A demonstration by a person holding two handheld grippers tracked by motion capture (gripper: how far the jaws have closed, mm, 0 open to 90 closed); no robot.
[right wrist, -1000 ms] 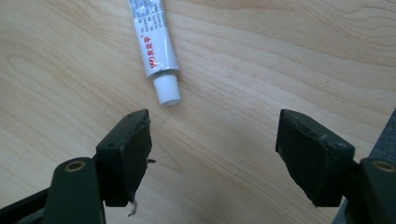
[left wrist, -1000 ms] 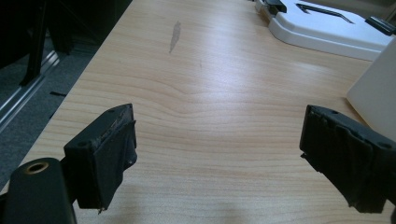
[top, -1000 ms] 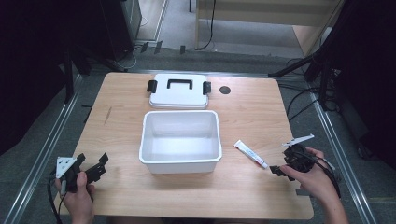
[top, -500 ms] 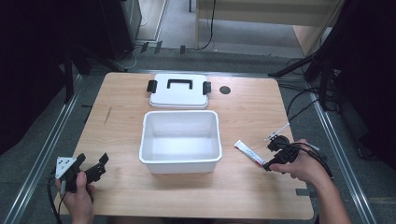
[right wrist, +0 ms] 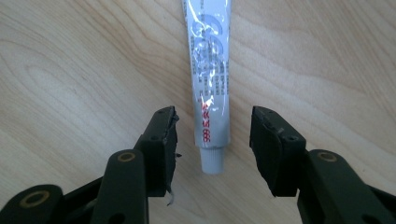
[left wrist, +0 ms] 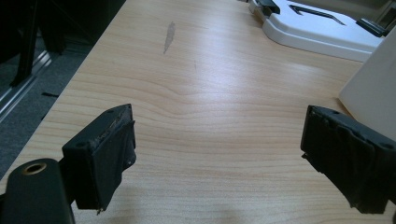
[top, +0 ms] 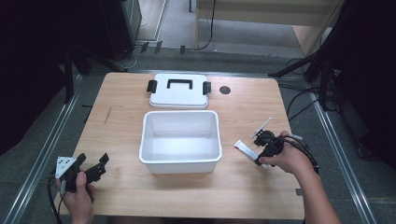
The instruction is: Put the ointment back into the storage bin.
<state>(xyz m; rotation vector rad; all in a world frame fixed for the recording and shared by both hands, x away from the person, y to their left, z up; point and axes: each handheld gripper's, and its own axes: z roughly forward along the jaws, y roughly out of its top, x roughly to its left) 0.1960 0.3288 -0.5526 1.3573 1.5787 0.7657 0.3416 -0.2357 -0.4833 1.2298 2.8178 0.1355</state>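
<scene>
Near the table's front left corner, the left gripper (top: pixel 91 169) rests low over the wood in the person's hand, its jaws spread wide with bare tabletop between them in the left gripper view. Toward the right edge, a little farther in, the right gripper (right wrist: pixel 212 140) points down over a small white tube (right wrist: pixel 208 74) with grey and red print. The tube lies flat on the wood between the white bin and the right edge, its cap end sitting in the gap between the two black pads. The jaws have just been closing and now stand partly closed on either side of the cap; wood shows on both sides of the tube, so neither pad presses on it.

At the middle of the table stands the white bin (top: pixel 180 163), a rectangular open tub; its inside looks empty, though the glare on its pale floor makes a small item hard to rule out. Behind it, against the far edge, lies its white lid (top: pixel 179 95), flat, with a black handle and a black clasp at each end. A small dark round hole (top: pixel 225 90) sits in the tabletop just right of the lid.

The table (top: pixel 116 116) is light wood with a faint grey scuff toward its left edge. Metal rails run along both sides, over grey floor. Beyond the far edge are dark stands, cables and a pale wooden cabinet.
</scene>
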